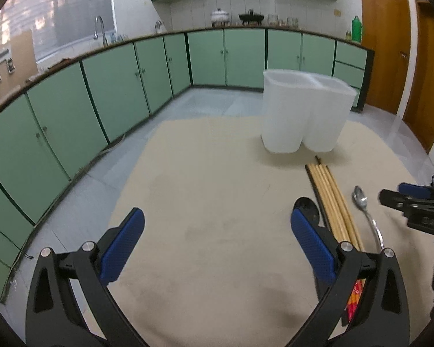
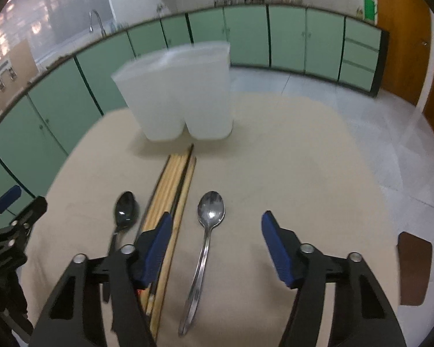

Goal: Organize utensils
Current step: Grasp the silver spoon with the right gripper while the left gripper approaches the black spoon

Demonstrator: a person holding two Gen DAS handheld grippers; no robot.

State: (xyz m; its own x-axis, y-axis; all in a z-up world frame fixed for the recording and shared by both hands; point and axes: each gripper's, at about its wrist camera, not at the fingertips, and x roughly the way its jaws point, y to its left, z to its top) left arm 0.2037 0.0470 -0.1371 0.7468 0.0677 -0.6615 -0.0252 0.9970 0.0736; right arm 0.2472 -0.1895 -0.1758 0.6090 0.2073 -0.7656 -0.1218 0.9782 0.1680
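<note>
Two spoons flank a bundle of chopsticks (image 2: 170, 199) mid-frame on the beige tabletop (image 2: 289, 159) in the right wrist view: a dark spoon (image 2: 126, 211) left, a silver spoon (image 2: 209, 219) right. Right gripper (image 2: 214, 243) gapes around the silver spoon, not touching. Left gripper (image 1: 217, 243) spread wide, empty; its finger (image 1: 312, 245) hides most of the dark spoon. White two-compartment holder (image 2: 182, 98) upper center, blurred.

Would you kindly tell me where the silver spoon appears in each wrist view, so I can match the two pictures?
Left wrist view: the silver spoon lies at lower right, right of the wooden chopsticks.
Right wrist view: the silver spoon lies at lower centre, between the right gripper's open jaws.
Shared landmark: the white two-compartment holder beyond the chopsticks' far tips.
</note>
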